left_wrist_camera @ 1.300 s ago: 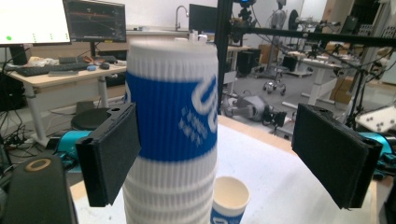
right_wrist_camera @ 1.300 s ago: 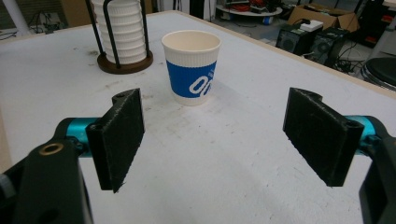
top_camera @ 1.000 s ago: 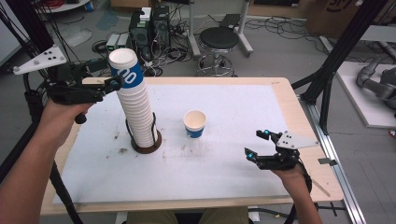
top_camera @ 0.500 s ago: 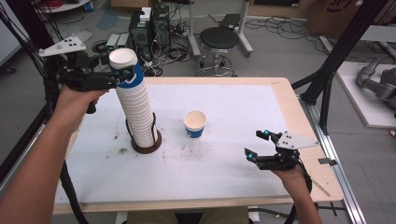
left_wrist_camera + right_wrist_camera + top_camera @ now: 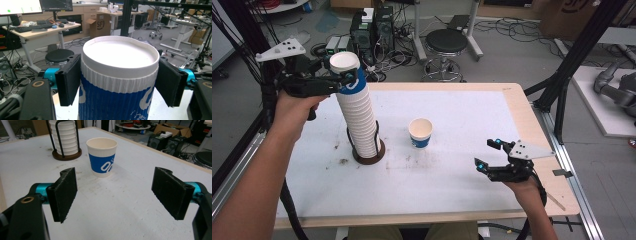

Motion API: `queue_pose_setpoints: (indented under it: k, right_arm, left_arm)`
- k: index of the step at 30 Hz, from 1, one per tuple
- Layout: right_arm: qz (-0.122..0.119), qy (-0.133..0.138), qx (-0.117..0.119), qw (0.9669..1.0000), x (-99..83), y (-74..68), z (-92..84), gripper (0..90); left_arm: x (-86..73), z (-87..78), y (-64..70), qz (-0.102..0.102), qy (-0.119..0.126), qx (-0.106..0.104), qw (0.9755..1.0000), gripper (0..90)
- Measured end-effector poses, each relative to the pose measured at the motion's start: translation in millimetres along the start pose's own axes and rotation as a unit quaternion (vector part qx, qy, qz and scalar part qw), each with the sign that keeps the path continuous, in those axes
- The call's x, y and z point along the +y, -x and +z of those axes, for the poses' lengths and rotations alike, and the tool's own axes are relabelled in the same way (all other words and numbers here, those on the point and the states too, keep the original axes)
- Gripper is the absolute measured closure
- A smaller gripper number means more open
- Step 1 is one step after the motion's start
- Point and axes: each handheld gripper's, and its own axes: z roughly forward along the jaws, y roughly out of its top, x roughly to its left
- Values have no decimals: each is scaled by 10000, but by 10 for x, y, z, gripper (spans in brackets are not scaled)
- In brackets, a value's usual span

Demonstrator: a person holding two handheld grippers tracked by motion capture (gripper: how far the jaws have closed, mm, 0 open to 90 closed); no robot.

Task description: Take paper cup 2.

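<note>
Now L hand-held gripper (image 5: 119, 82) clamps ribbed paper cup (image 5: 117, 82).

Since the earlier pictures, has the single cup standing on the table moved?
No. The single cup stands at the same spot right of the cup stack's stand, apart from both grippers.

1. From my high view I see a black round stool (image 5: 447, 42) on the floor beyond the table's far edge.
2. Left of the stool sit two dark computer towers (image 5: 373, 27) amid tangled cables.
3. A black frame post (image 5: 573, 60) slants up past the table's right far corner.
4. In the left gripper view, a desk (image 5: 41, 28) carries a keyboard (image 5: 27, 28), with a monitor (image 5: 20, 6) above it.
5. A cardboard box (image 5: 100, 25) stands beside that desk.
</note>
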Motion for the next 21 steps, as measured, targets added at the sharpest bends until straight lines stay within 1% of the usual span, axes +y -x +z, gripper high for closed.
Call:
queue_pose_setpoints:
  k: [3,7,10,12,14,16,19,21]
  right_arm:
    - [1,1,1,10000,1,-2,0,211]
    - [3,0,-2,10000,4,-5,2,212]
    - [5,2,11,10000,5,-7,-3,212]
    - [13,5,16,10000,5,-8,-5,212]
    - [-6,8,13,10000,3,-7,-4,212]
    - [-6,-5,17,10000,2,-10,-3,212]
    - [-1,-5,21,10000,3,-10,-4,211]
    - [9,3,20,10000,5,-9,-4,211]
  left_arm:
    - [10,9,4,0,-4,-4,10000,280]
    - [70,-11,15,10,144,-15,9999,285]
    - [138,-31,24,22,180,-11,9998,285]
    - [172,-47,24,1,255,-13,9997,285]
    - [194,-64,21,-36,332,-16,9994,285]
    - [208,-73,22,-44,352,-29,9994,286]
    - [236,-94,29,-10,389,-25,9992,287]
    - [270,-119,37,-4,470,-29,9989,288]
